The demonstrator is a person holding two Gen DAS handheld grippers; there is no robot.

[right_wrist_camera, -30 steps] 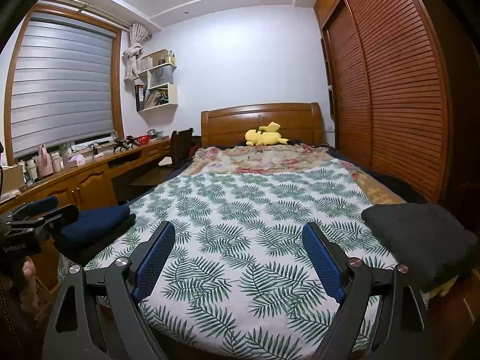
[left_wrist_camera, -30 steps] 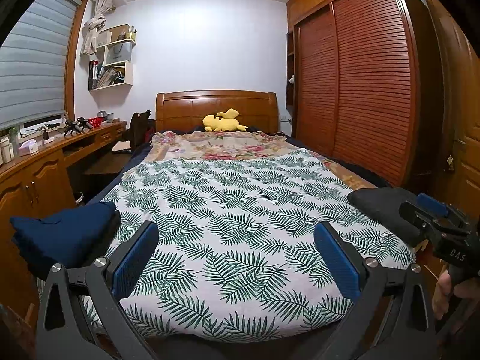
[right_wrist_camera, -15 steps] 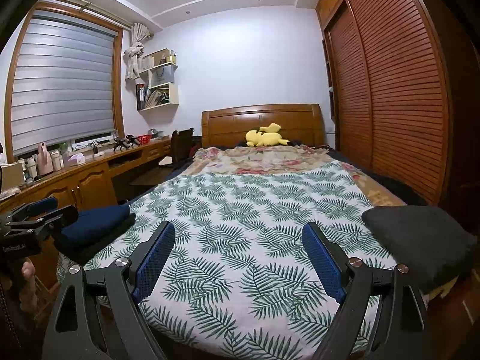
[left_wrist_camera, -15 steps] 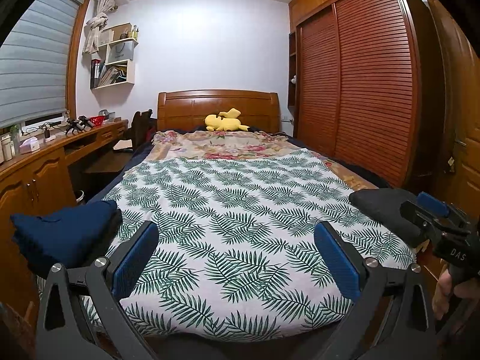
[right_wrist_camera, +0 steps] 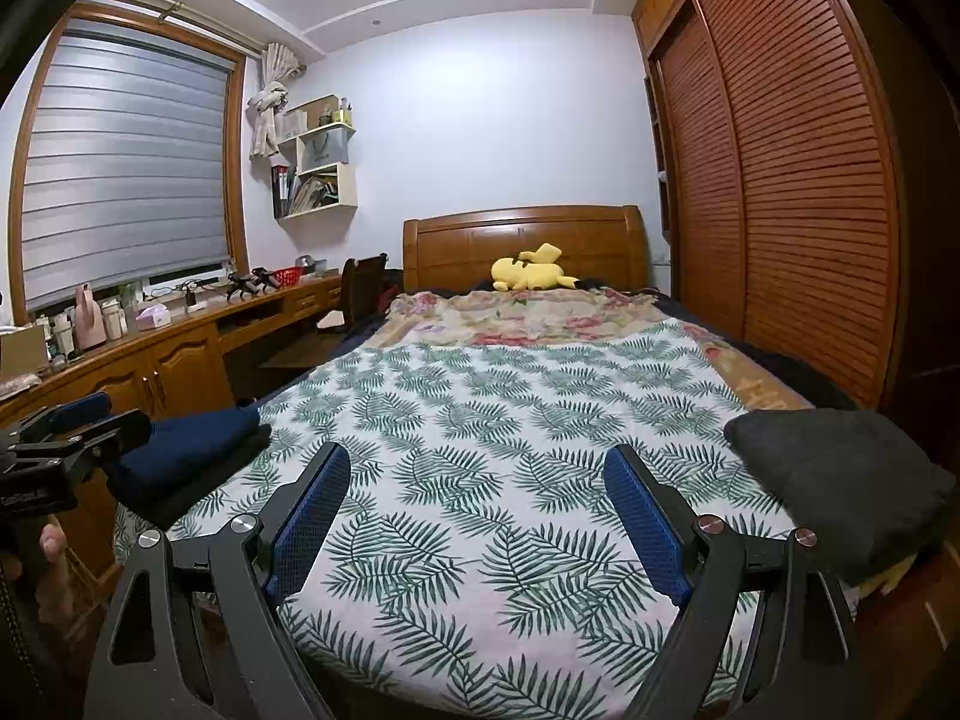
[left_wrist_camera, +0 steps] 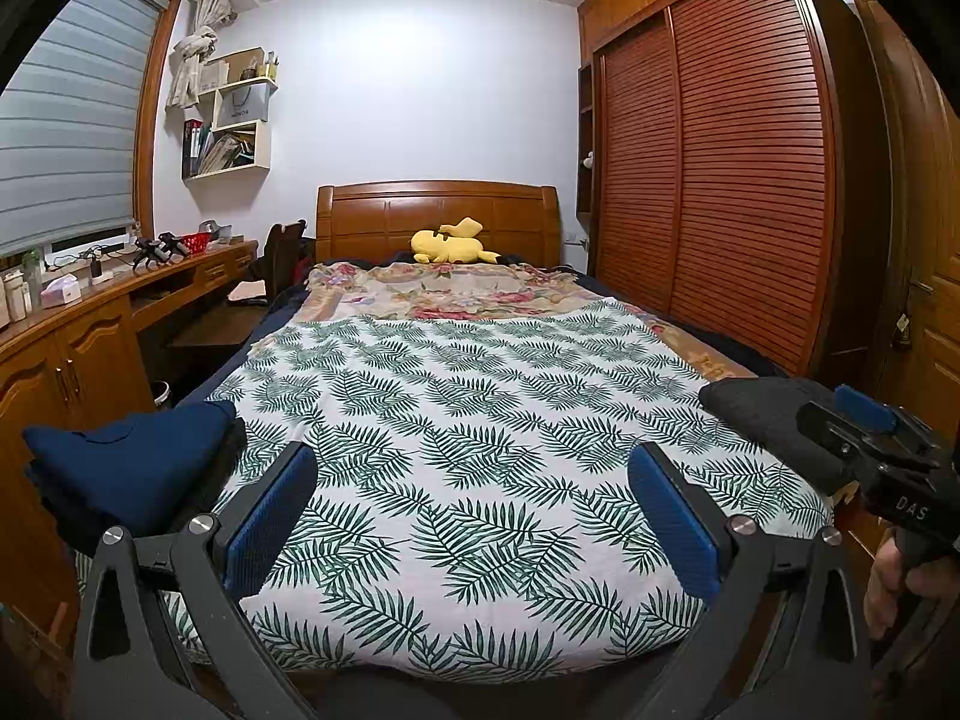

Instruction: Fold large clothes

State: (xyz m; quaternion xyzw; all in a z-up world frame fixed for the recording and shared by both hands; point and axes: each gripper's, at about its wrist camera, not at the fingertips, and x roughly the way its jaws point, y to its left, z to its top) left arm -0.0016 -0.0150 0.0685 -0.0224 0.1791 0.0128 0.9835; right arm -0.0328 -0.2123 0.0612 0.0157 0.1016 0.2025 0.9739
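A navy folded garment (left_wrist_camera: 129,462) lies on the near left corner of the leaf-print bedspread (left_wrist_camera: 474,414), stacked on a darker folded piece whose edge shows beneath it. A dark grey folded garment (right_wrist_camera: 840,480) sits on the bedspread's near right corner (whether more lies under it cannot be told). Between the two, the bedspread lies flat.

The left gripper (left_wrist_camera: 474,510) hangs over the bedspread's near edge, jaws wide apart with nothing between the blue pads (left_wrist_camera: 270,522); the navy garment lies just left of its left finger. The right gripper (right_wrist_camera: 477,513) hovers over the same near edge, jaws likewise spread wide and empty, the grey garment off to its right. In each view the other gripper shows at the side, level with the bedspread's near corner.

Beyond the bedspread's far edge lies a floral blanket (left_wrist_camera: 444,291), then a yellow plush toy (left_wrist_camera: 450,246) against the wooden headboard (left_wrist_camera: 438,207). A louvred wardrobe (left_wrist_camera: 720,180) runs along the bedspread's right side, a wooden desk (right_wrist_camera: 180,342) along its left.
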